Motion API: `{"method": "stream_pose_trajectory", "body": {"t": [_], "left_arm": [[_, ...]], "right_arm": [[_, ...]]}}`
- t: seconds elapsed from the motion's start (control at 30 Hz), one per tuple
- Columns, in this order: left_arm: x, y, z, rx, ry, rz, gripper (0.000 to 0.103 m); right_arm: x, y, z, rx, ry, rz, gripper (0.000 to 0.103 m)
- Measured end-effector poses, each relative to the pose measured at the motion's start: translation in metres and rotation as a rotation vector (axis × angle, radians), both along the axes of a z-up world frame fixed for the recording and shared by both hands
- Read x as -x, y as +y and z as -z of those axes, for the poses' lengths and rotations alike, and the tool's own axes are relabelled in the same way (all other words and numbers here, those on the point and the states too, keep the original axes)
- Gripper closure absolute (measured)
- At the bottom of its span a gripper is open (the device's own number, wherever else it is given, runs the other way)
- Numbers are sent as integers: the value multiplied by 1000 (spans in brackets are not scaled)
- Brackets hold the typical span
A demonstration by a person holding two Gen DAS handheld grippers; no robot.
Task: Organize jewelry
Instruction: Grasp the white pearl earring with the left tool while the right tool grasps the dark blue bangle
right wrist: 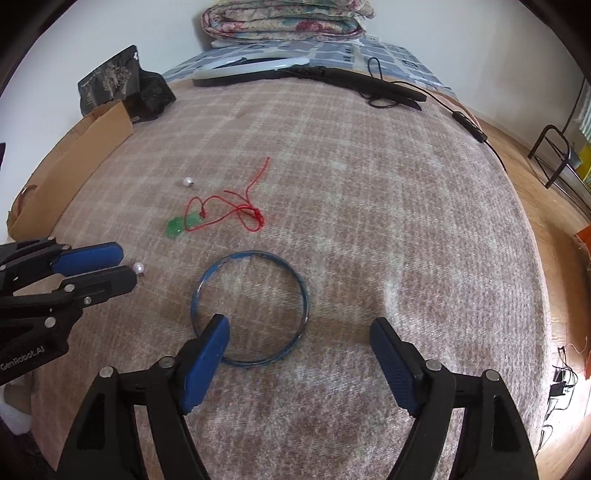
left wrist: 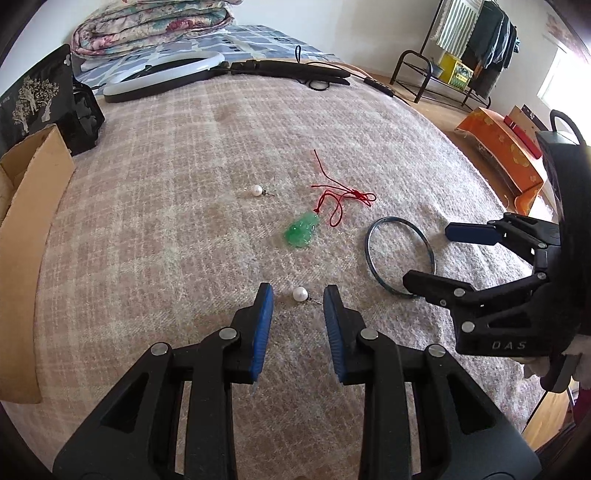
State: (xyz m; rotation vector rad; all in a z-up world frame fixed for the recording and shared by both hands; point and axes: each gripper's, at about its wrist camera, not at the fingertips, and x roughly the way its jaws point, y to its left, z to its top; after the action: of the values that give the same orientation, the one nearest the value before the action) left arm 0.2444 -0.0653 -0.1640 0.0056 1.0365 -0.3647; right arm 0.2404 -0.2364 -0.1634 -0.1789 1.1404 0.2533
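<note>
On the plaid blanket lie a near pearl earring (left wrist: 300,294) (right wrist: 138,267), a far pearl earring (left wrist: 257,190) (right wrist: 188,181), a green pendant (left wrist: 302,232) (right wrist: 180,226) on a red cord (left wrist: 341,199) (right wrist: 236,210), and a blue bangle (left wrist: 399,254) (right wrist: 251,308). My left gripper (left wrist: 298,295) (right wrist: 123,264) is open with the near pearl between its fingertips, not clamped. My right gripper (right wrist: 299,332) (left wrist: 428,254) is open wide; its left fingertip sits over the bangle's near left rim.
A cardboard box (left wrist: 29,229) (right wrist: 74,166) and black bags (left wrist: 40,99) (right wrist: 122,85) stand at the left edge. A ring light (left wrist: 162,74) (right wrist: 251,68) with its black stand and cable lies at the far edge. Folded quilts (right wrist: 284,22) sit behind. An orange box (left wrist: 506,147) is on the floor right.
</note>
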Motion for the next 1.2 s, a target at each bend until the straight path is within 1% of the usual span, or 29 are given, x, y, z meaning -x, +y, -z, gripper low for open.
{"method": "stream_pose_trajectory", "body": {"t": [0.03, 0.13, 0.17, 0.27, 0.33, 0.4, 0.53, 0.63, 0.83, 0.9, 1.0, 1.03, 1.07, 1.1, 1.2], "left_arm": [[-1, -1, 1, -3, 1, 2, 79], [-1, -3, 4, -6, 4, 4, 80], [-1, -4, 4, -7, 4, 8, 80], [0, -5, 4, -15, -3, 19, 80], [-1, -6, 6, -22, -3, 20, 82], [-1, -7, 8, -25, -2, 21, 83], [-1, -8, 9, -34, -8, 27, 86], [-1, -8, 10, -35, -11, 25, 91], [-1, -8, 11, -43, -20, 22, 93], [0, -8, 11, -48, -23, 23, 94], [0, -8, 11, -47, -23, 23, 94], [0, -8, 10, -46, -24, 22, 94], [0, -8, 10, -46, -24, 22, 94], [0, -8, 10, -47, -24, 22, 94], [1, -8, 9, -48, -26, 21, 94]], "right_arm": [[1, 2, 1, 8, -6, -9, 22], [3, 3, 0, -4, -16, -13, 19], [3, 3, -1, -18, -15, -14, 19], [3, 2, -8, -18, -35, -10, 18], [2, 0, -12, -54, -46, -12, 12], [2, 1, -13, -72, -44, -18, 7], [5, 13, -4, -33, -31, -58, 6], [6, 22, 1, 14, -39, -82, 6], [3, 29, 5, 29, -40, -81, 6], [3, 32, 9, 47, -28, -85, 8], [0, 30, 10, 32, -22, -78, 12], [0, 30, 9, 22, -20, -74, 18], [-1, 29, 9, 13, -18, -68, 22], [-2, 28, 7, 3, -16, -63, 28], [-4, 27, 7, -10, -6, -56, 29]]}}
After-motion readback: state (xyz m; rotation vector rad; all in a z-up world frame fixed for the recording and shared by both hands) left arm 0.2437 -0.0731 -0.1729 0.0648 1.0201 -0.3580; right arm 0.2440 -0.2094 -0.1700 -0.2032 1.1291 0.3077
